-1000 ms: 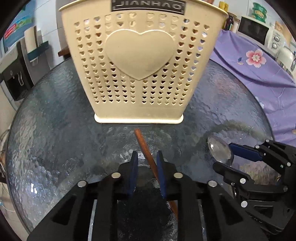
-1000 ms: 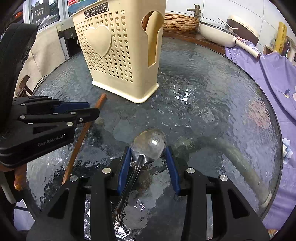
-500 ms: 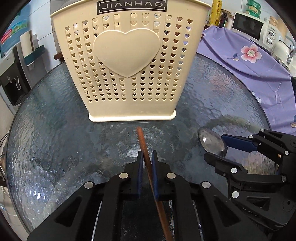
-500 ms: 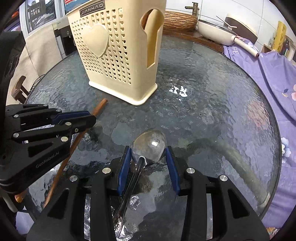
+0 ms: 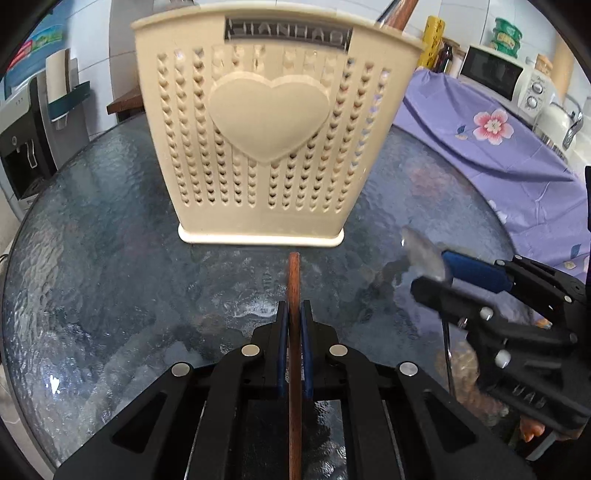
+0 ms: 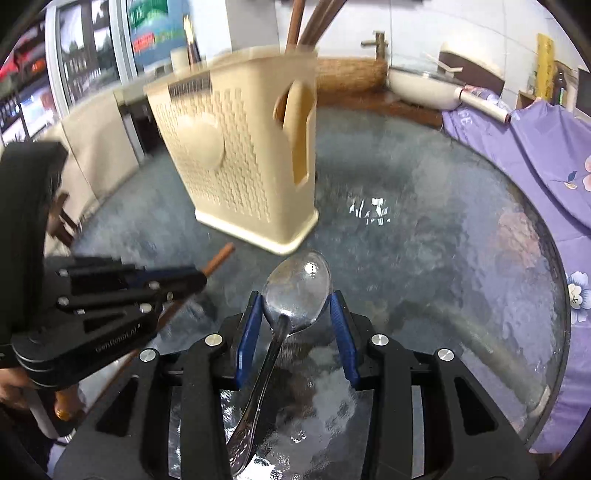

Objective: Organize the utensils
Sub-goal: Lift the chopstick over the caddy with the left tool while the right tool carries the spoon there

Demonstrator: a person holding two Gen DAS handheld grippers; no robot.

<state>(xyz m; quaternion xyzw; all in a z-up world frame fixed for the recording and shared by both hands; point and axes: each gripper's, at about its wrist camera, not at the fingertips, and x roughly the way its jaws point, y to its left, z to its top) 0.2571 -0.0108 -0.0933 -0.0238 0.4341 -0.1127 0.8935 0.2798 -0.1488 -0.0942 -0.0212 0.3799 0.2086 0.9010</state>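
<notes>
- Left wrist view: the left gripper (image 5: 294,317) is clamping the chopstick (image 5: 294,284), whose long axis is pointing far, toward the holder (image 5: 269,147) just beyond.
- Right wrist view: the right gripper (image 6: 295,314) is pinching the spoon (image 6: 297,288) by its bowl; the holder (image 6: 243,155) is standing far-left.

I count one cream utensil holder (image 5: 273,147) on the glass table (image 5: 110,277), toward its far edge. One wooden chopstick (image 5: 294,295) and one metal spoon (image 6: 295,291) are out in front of it. About three more wooden sticks (image 6: 310,26) poke up from the holder; blur hides the exact number. I have two grippers: the left gripper (image 5: 294,317) and the right gripper (image 6: 295,310).
</notes>
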